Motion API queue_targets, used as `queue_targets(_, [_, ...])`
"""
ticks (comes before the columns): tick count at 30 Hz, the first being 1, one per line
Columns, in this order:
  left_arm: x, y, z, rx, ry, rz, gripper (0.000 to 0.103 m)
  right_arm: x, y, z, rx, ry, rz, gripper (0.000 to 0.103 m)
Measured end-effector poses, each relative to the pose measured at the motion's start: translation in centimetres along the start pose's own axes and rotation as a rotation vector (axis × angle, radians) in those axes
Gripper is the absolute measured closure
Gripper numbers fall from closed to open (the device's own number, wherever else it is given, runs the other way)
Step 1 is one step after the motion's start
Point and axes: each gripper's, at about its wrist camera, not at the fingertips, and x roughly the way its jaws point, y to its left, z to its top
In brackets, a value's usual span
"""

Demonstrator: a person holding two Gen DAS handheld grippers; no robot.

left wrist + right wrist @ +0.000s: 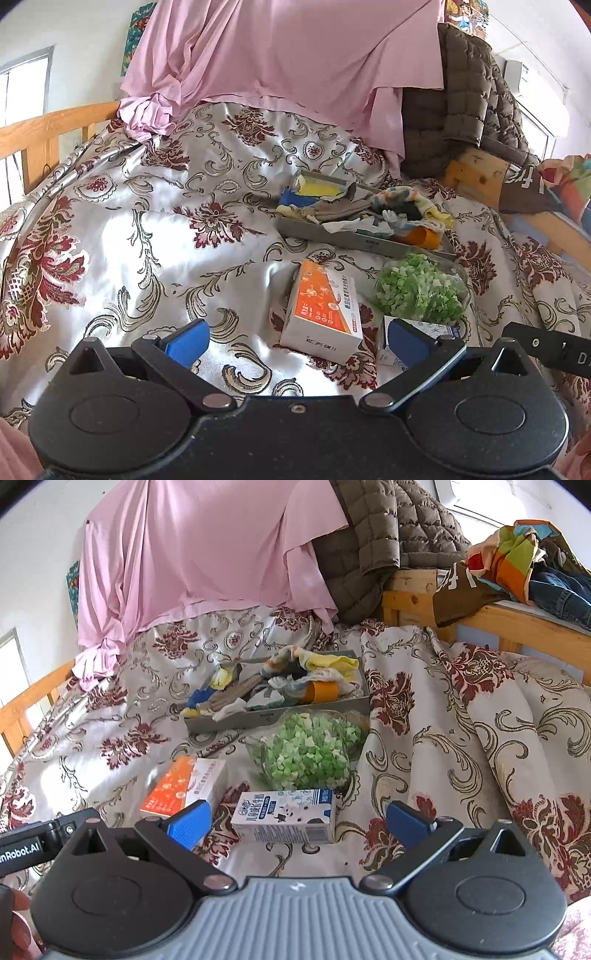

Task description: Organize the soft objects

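Left gripper [297, 341] and right gripper [297, 821]: both spread wide, empty, hovering over the floral satin bedspread [147, 229]. Beyond the white-and-blue carton [284, 816]: shallow grey tray [280, 716] already heaped with socks and cloths [295, 679]. Sorting judged mostly done; the clear bag of green foam bits [310, 751] lay outside, touching the tray.

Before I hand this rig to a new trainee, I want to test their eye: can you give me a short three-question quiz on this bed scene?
1. True or false: the left gripper and the right gripper both have their fingers spread with nothing between them.
2. Which item lies nearest the right gripper? A) grey tray B) blue-and-white carton C) brown quilted jacket
3. Fill in: the socks and cloths are piled in the ____.

Key:
1. True.
2. B. It lies just ahead of the fingers, in front of the clear bag of green pieces.
3. Grey tray.
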Motion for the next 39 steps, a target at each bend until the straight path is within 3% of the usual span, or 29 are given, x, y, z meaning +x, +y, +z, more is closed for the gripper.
queue_targets(39, [-0.71,-0.74,-0.01,0.041,-0.019,0.011,0.001,0.19,0.07,-0.06,-0.004,0.014,0.001,0.0])
